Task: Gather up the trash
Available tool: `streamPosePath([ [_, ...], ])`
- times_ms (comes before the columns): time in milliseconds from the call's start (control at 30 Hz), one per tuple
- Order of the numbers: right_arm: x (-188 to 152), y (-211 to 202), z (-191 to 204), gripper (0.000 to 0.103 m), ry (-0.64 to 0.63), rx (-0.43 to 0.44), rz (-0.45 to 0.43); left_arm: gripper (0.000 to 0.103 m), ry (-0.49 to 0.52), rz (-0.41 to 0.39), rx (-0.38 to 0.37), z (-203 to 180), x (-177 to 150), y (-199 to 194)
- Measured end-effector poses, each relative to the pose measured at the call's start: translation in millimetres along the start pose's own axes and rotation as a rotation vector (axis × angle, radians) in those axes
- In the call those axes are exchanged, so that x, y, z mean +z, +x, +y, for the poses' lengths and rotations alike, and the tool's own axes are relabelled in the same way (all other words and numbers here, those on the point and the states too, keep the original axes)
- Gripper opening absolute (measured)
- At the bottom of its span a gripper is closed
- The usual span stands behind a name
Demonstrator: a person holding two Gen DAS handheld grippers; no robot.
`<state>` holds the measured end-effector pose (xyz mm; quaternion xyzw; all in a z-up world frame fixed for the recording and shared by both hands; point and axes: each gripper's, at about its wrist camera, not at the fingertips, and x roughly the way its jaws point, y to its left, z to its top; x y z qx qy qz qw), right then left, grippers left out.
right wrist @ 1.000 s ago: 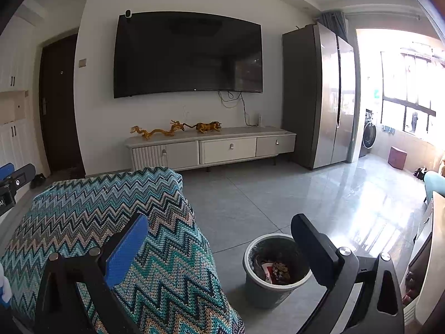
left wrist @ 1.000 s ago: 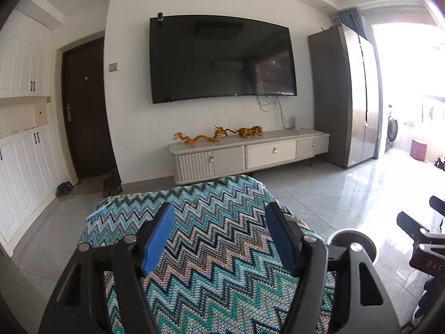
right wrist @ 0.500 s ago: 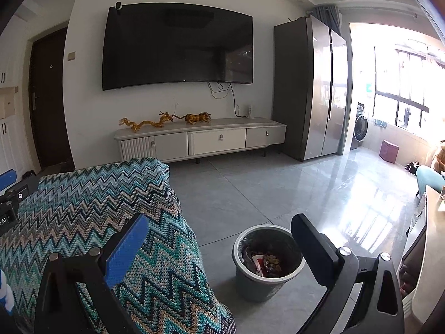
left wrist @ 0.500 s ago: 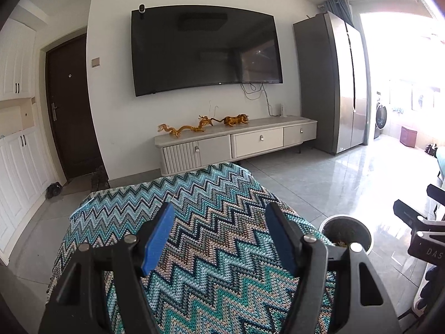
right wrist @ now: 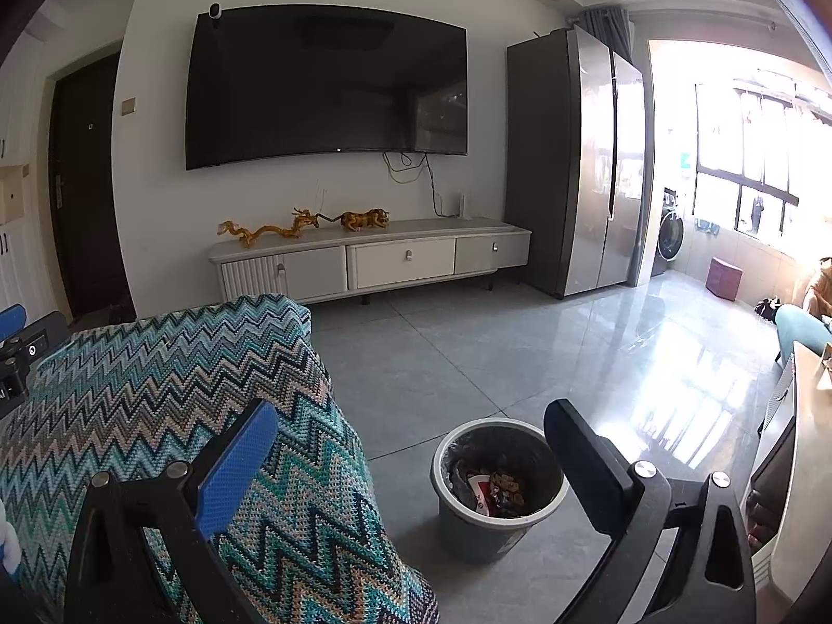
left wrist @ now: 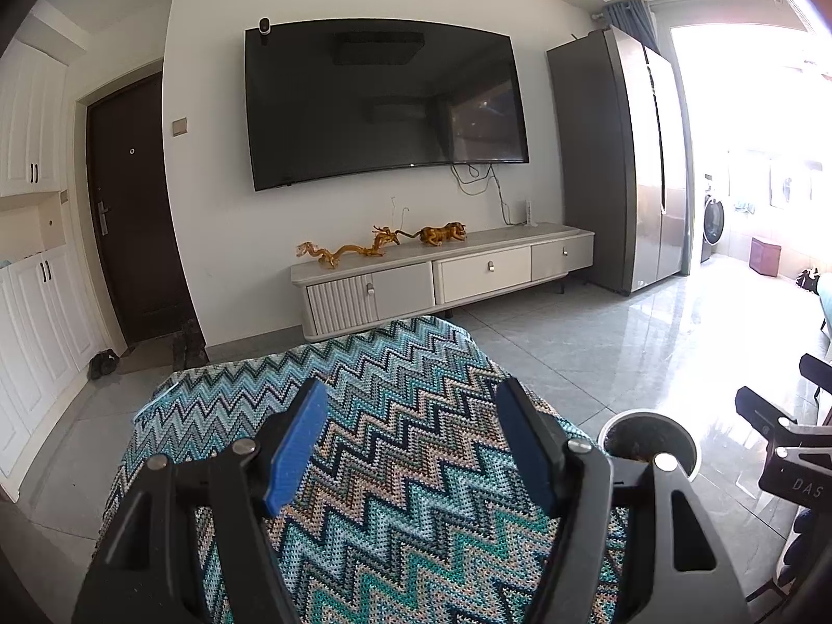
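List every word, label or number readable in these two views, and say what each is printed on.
"DAS": white letters on the black body of the right gripper, cut off by the picture's edge in the left wrist view.
Printed wrappers in the trash bin: too small and crumpled to read.
White marks on the left gripper at the right wrist view's left edge: too small to read.
Nothing else legible.

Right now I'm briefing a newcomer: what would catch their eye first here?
The big dark TV on the far wall, above a low cabinet with golden figurines. Nearer, a zigzag blanket covers the furniture on the left, and a grey trash bin, partly filled, stands on the tiled floor beside it.
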<state>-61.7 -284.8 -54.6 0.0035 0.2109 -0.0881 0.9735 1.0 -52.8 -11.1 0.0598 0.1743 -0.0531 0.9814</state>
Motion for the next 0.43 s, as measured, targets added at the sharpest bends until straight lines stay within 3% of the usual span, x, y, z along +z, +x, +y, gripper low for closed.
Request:
streamPosePath([
  [433, 2.1, -8.9, 1.6, 0.103, 0.000, -0.001, -0.025, 0.066, -0.024, -0.049, 0.027, 8.9, 10.3, -12.2],
])
